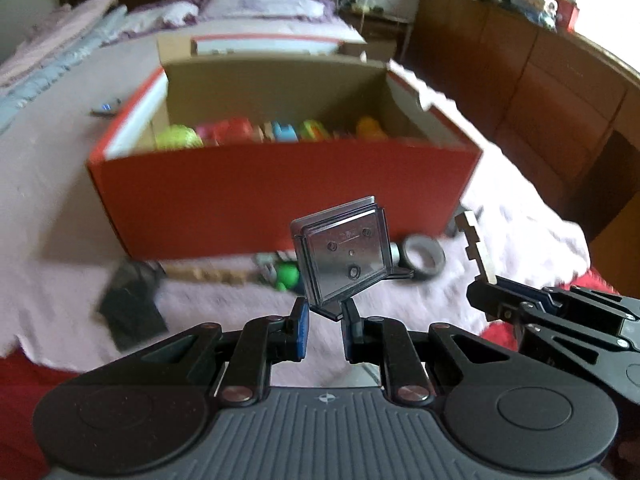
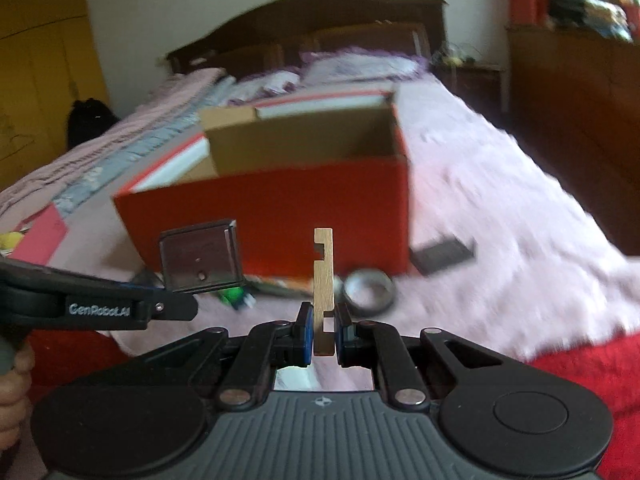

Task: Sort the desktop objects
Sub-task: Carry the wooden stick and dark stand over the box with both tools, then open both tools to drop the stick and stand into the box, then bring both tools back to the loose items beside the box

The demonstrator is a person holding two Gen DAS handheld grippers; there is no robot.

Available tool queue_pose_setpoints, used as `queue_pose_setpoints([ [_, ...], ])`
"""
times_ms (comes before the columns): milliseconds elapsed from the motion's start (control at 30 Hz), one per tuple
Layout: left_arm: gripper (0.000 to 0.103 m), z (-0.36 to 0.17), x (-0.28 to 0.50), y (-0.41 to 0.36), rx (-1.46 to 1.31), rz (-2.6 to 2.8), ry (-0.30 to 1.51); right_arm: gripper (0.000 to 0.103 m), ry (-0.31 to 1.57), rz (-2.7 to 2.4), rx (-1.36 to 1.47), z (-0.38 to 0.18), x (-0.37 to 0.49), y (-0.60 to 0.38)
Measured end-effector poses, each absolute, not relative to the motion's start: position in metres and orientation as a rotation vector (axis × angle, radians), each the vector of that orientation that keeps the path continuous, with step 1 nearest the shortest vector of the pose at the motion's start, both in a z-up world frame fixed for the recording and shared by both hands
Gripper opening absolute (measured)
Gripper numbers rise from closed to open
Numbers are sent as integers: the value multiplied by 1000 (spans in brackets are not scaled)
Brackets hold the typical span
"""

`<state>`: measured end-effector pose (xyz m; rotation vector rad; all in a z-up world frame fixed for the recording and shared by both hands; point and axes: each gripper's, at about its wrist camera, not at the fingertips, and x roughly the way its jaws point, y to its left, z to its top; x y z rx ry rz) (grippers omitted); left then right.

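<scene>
Both tools point downward side by side, left tool (image 1: 323, 312) and right tool (image 2: 323, 330) each clamped shut.

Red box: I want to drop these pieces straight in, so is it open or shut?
Open. The red box shows its bare cardboard inside from above, with colourful toys lying in it.

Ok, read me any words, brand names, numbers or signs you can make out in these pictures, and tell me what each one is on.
"GenRobotAI": white letters on the side of the left gripper, in the right wrist view; slightly soft, so the spelling is my best reading.
Small marks on the grey plate held by the left gripper: too blurred to read.
A small compass-like sign sits on each gripper's ribbed body; no words with it.
Red box: no readable print.
</scene>
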<state>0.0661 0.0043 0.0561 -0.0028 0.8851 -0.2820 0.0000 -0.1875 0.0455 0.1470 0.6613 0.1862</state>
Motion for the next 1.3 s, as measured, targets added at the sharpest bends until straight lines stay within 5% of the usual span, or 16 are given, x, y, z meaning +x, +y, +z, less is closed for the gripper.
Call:
queue_pose_setpoints([
  [467,20,102,173,15,5,-198,823,12,600,247,140,118,108,-158],
  [933,70,87,165,15,24,-139,818,29,629,201,161,97,129,-157],
  [1300,83,76,125,12,40,-118,863,50,645,152,206,81,78,-173],
])
